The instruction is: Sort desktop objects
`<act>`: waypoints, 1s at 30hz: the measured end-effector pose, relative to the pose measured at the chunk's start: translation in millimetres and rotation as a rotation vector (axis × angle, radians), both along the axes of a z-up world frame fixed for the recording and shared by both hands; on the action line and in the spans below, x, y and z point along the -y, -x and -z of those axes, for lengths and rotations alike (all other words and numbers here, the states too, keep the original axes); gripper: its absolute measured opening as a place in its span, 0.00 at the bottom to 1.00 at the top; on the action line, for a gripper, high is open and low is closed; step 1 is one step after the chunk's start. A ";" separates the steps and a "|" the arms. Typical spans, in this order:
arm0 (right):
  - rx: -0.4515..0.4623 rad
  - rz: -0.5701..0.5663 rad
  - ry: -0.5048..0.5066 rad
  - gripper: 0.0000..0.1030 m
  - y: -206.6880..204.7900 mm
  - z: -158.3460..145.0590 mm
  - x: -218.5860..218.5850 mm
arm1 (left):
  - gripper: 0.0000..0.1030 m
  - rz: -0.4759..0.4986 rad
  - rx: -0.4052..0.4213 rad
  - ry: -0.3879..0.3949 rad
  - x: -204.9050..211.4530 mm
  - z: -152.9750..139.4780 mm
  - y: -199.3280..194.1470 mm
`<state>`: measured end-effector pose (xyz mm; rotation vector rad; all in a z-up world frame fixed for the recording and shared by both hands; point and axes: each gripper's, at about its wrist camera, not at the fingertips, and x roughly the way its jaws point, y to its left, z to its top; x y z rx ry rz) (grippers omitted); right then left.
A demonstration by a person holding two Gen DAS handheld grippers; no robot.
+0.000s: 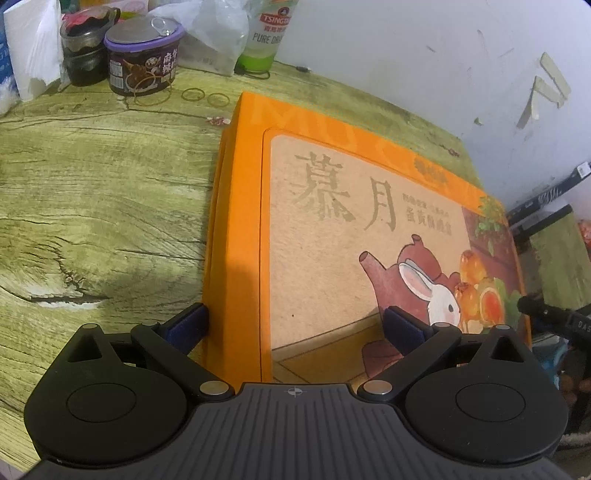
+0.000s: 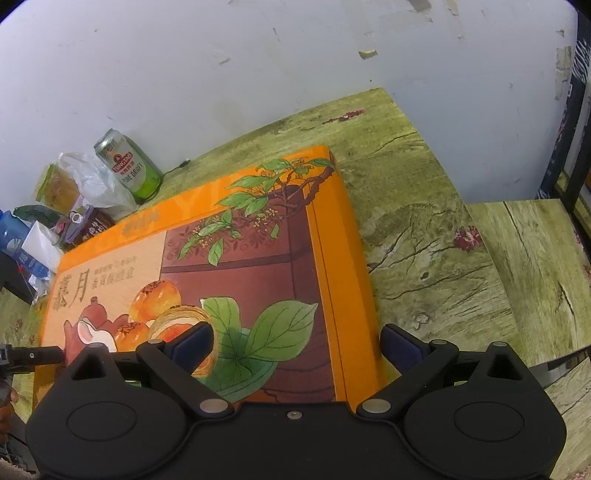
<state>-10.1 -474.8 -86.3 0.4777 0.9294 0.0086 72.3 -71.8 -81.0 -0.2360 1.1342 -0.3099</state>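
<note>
A large flat orange gift box (image 1: 332, 221) with a rabbit and teapot picture lies on the green wood-grain table (image 1: 92, 184). My left gripper (image 1: 295, 325) is open and straddles the box's near left corner, one finger beside its left wall, the other over the lid. The same box (image 2: 240, 258) fills the right wrist view. My right gripper (image 2: 295, 347) is open and straddles the near right corner, its right finger beside the box's right wall.
At the back left stand a purple-lidded tub (image 1: 142, 55), a dark jar (image 1: 86, 48), tissues (image 1: 33, 48), a plastic bag (image 1: 210, 33) and a green beer can (image 2: 129, 166). Rubber bands (image 1: 192, 95) lie on the table. A white wall is behind. A lower shelf (image 2: 535, 266) sits to the right.
</note>
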 end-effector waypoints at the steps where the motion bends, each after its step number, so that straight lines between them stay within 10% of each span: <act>1: 0.000 0.001 -0.002 0.95 0.0 -0.1 0.4 | 0.98 -0.002 0.000 0.001 -0.6 0.1 0.1; 22: 0.037 0.255 -0.132 0.96 13.8 -6.2 90.9 | 0.98 -0.152 0.021 0.044 -21.3 -6.3 4.7; 30: 0.044 0.160 -0.141 0.96 -22.2 -2.8 100.3 | 0.98 -0.300 0.060 0.061 -28.2 -23.0 13.2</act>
